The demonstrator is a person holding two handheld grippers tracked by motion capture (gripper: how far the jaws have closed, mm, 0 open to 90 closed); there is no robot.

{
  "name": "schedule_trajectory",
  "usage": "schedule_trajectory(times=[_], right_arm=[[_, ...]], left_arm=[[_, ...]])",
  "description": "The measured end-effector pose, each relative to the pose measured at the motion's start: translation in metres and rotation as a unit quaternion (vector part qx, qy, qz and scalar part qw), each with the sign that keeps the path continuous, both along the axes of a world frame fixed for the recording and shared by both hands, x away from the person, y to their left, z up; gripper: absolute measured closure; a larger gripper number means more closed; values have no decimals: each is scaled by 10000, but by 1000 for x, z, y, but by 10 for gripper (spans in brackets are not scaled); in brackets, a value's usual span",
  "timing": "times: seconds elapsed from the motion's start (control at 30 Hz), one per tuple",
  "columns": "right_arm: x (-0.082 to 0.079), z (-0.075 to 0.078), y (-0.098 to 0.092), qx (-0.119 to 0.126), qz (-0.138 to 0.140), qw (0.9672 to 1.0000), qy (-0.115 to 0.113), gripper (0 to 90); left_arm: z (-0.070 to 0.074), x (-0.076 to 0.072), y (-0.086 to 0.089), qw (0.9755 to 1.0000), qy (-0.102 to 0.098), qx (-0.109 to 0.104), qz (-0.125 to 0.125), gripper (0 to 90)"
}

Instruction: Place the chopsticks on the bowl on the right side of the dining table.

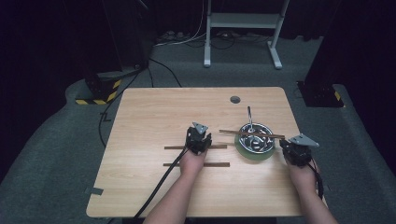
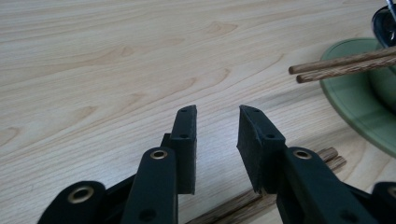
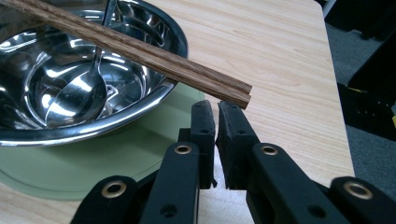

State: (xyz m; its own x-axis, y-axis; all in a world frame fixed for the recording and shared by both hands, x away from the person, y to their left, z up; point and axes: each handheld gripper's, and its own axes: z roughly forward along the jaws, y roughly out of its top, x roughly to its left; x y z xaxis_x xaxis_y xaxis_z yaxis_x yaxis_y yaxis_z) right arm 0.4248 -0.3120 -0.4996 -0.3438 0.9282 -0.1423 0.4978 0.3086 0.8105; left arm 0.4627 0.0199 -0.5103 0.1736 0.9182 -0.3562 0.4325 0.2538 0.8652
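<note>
Chopsticks [image 1: 252, 134] across bowl [image 1: 256, 136], bowl on plate [image 1: 243, 150]

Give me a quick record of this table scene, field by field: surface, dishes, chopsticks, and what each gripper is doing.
surface: wooden table
dishes: steel bowl with spoon on green plate
chopsticks: one pair across the bowl rim; two sticks flat on the table
left gripper: open, over a table pair, nothing gripped
right gripper: shut, empty, beside the plate

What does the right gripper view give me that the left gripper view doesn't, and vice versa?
Right gripper view: the inside of the steel bowl with the spoon, and the right gripper shut just below the end of the bowl-top chopsticks. Left gripper view: the left gripper open and empty above another chopstick pair on the table. Both: the bowl-top chopsticks and the green plate.
</note>
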Motion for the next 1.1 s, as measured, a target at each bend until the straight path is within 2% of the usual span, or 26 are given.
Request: schedule_trajectory(times=[0.17, 0.27, 0.43, 0.5, 0.63, 0.7, 0.8, 0.87, 0.93, 0.97, 1.03, 1.1], right_arm=[[5, 2, -1, -31, 30, 10000, 6, 842], [8, 2, -2, -60, 27, 10000, 40, 842], [11, 3, -1, -38, -14, 9999, 100, 844], [13, 3, -2, -120, 19, 9999, 52, 847], [11, 4, -4, -59, -10, 10000, 60, 851], [9, 6, -7, -58, -2, 10000, 10, 855], [6, 10, -11, -50, -119, 9999, -91, 866], [8, 11, -15, 12, -256, 9996, -98, 868], [12, 11, -18, 14, -353, 9993, -87, 868], [14, 10, -19, -4, -374, 9993, -60, 868], [18, 9, -19, -10, -387, 9993, -16, 867], [20, 8, -20, -27, -380, 9993, -40, 866]], left_arm=[[1, 1, -5, 10000, -33, -55, 22, 676], [1, 3, -9, 10000, -65, 25, 36, 712], [2, 7, -16, 9999, -107, 11, 31, 714], [3, 8, -19, 9999, -142, 15, 22, 713], [5, 8, -22, 9998, -185, -62, 15, 714], [6, 8, -22, 9998, -173, -15, -8, 713], [5, 9, -22, 9998, -187, -55, 35, 714], [4, 10, -21, 9999, -107, 8, 18, 713], [3, 11, -22, 9999, -91, -34, 34, 713], [3, 12, -23, 9998, -119, -125, 70, 713], [2, 13, -23, 10000, -94, 15, 2, 712], [1, 13, -26, 9999, -101, 16, -18, 708]])
